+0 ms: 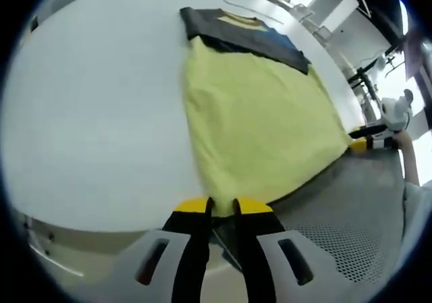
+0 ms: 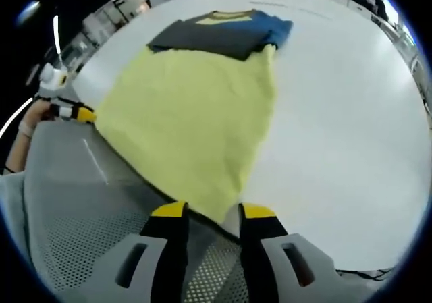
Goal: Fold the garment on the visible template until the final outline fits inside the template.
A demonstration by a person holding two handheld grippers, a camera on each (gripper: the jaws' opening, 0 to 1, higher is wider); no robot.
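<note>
in the left gripper view, the left gripper (image 1: 221, 205), black jaws with yellow tips, has its tips close together with a narrow gap, right at the near hem corner of the pale yellow fabric garment (image 1: 256, 124); the cloth edge lies between or just under the tips, and i cannot tell whether they actually pinch it. in the right gripper view, the right gripper (image 2: 214, 210), of the same make, has its jaws wider apart, and the other near hem corner of the garment (image 2: 196, 117) sits in the gap between the tips; whether the pads touch the cloth i cannot tell.

the garment is a t-shirt with a yellow body, dark grey shoulder and sleeve band (image 1: 236, 33) and a blue sleeve part (image 2: 273, 26) at the far end. it lies spread flat on the white table top (image 1: 94, 107), collar away from the grippers, hem at the near table edge and overhanging it slightly.

each gripper also shows in the other's view, at the opposite hem corner, with the person's wrist behind it. below the table edge, grey perforated mesh fabric (image 2: 74, 229) lies near the jaws. a thin dark line (image 1: 253, 9) runs on the table beyond the collar. blurred workshop furniture (image 1: 378, 67) stands past the table.
</note>
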